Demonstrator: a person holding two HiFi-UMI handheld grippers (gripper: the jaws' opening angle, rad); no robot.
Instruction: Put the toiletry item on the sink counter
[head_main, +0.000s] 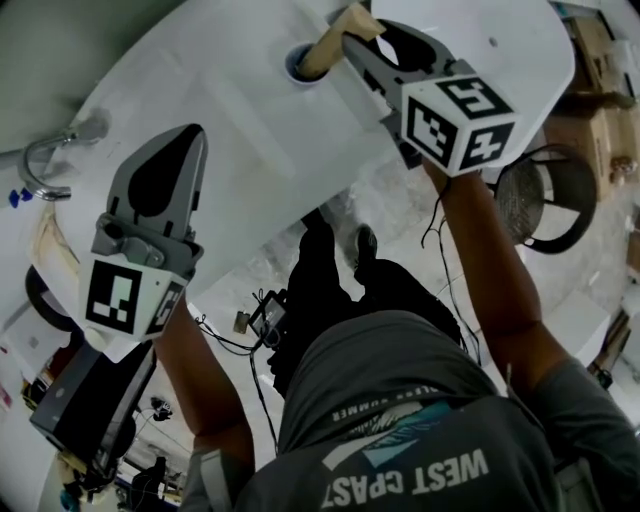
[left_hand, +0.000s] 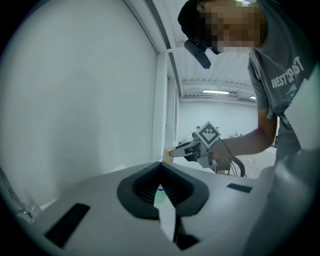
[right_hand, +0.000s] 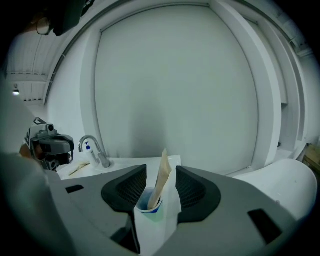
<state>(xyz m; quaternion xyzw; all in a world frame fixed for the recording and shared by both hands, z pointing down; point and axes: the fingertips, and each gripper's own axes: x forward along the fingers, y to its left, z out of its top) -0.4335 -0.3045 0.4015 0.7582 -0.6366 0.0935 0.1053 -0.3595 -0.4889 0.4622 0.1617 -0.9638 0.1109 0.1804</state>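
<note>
A tan, flat wooden toiletry item (right_hand: 161, 175) stands tilted in a small blue-rimmed cup (right_hand: 148, 201) on the white sink counter (right_hand: 125, 162). My right gripper (right_hand: 161, 167) is open around it; both pads stand clear of the stick. From the head view the same stick (head_main: 330, 45) leans out of the cup (head_main: 298, 66), with the right gripper (head_main: 365, 28) at its upper end. My left gripper (head_main: 197, 133) hovers over the counter (head_main: 250, 130) near the faucet, its fingertips together and nothing in them. The left gripper (left_hand: 161, 167) faces a plain white wall.
A chrome faucet (head_main: 45, 160) curves over the basin; beside that faucet (right_hand: 95, 147) stand a blue-capped bottle (right_hand: 88, 148) and another tan stick (right_hand: 79, 168). On the floor are a round wire basket (head_main: 540, 200), cardboard boxes (head_main: 600, 60) and a dark case (head_main: 80, 400).
</note>
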